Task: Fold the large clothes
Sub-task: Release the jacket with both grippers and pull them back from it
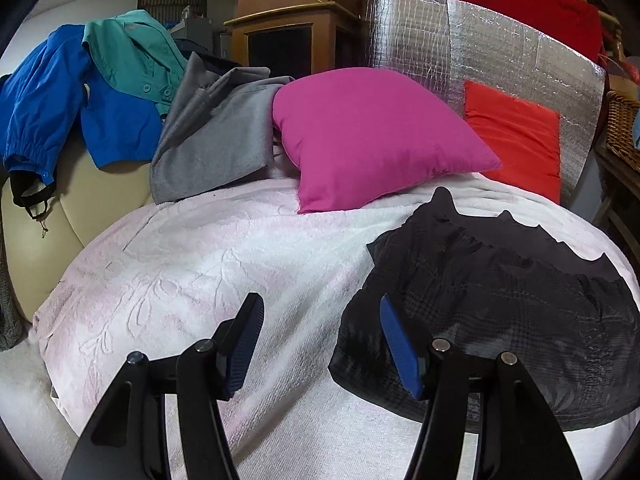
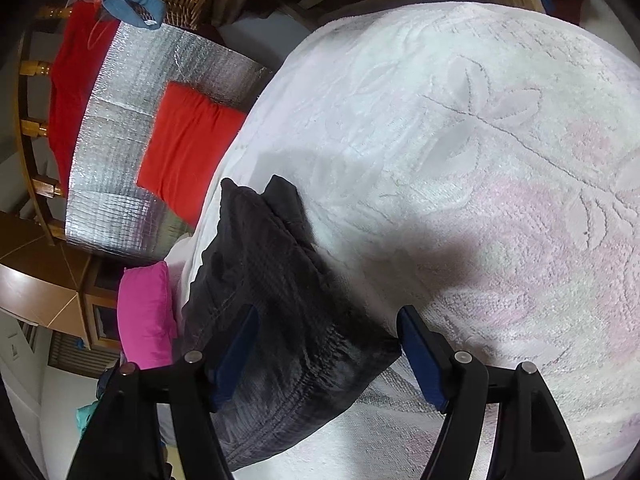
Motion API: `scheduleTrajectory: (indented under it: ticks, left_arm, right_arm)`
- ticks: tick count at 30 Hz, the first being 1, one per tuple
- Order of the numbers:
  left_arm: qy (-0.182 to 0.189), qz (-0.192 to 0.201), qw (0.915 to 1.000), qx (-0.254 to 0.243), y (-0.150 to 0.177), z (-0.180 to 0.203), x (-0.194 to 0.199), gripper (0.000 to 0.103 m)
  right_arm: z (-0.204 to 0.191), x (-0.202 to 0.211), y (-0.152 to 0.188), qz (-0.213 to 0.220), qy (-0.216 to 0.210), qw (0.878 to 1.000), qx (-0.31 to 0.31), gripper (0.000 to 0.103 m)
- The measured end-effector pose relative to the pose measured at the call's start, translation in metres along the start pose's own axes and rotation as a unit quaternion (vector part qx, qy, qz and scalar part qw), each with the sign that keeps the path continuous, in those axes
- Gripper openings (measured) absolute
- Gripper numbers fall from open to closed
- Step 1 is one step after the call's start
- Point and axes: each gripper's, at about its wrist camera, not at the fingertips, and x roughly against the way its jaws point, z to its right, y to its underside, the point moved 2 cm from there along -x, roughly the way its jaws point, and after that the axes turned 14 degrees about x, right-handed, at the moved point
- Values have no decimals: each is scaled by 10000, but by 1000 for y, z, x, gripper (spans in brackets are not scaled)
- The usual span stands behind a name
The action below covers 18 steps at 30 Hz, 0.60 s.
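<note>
While both tools tilted downward over the white blanket (image 1: 200, 264), the left tool (image 1: 320, 344) gaped empty beside the folded dark garment (image 1: 500, 280); the right tool (image 2: 326, 354) stood open astride it, not pressing.

Magenta pillow (image 1: 372, 136) beside orange cushion (image 1: 516, 136) (both against silver foil panel (image 1: 424, 48)).

White blanket (image 1: 200, 280): blk garment (image 1: 500, 300) (folded), pink pillow (image 1: 372, 136).

Folded garment (image 1: 500, 280) on blanket (image 1: 200, 280), pillow (image 1: 372, 136) behind
</note>
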Motion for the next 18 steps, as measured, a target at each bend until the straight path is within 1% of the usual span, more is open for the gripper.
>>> scheduleTrajectory:
  ticks: [5,7,8,10,11,13,14,15,17,18]
  left_arm:
    - [-33,-58,10000,-44,1,1,-2,62]
    - [5,-194,9998,-13,0,-1,-5,67]
    - [54,-289,9996,44,-2,-3,-7,72]
    - [268,-408,9984,293,-8,-11,-7,73]
    - [333,-403,9978,397,-10,-14,-5,73]
    - [336,-287,9975,558,-13,-20,1,75]
    - [326,-238,9976,560,-12,-20,3,76]
    - [327,-206,9979,529,-12,-19,4,77]
    - [301,-206,9984,430,-8,-16,7,79]
    - [289,-216,9986,388,-6,-14,7,79]
  right_arm:
    - [-2,3,0,40,39,9999,92,75]
    - [-3,7,-2,127,48,9998,140,75]
    - [-3,9,-3,174,58,9997,169,75]
    - [-4,15,-5,294,76,9993,240,75]
    - [-7,19,-6,380,71,9987,322,75]
    - [-19,29,-6,638,227,9954,680,75]
    - [-30,35,-6,807,335,9911,1003,75]
    - [-38,39,-4,911,352,9876,1233,75]
    - [-58,45,3,1045,403,9791,1700,75]
    - [-64,45,7,1037,466,9765,1832,75]
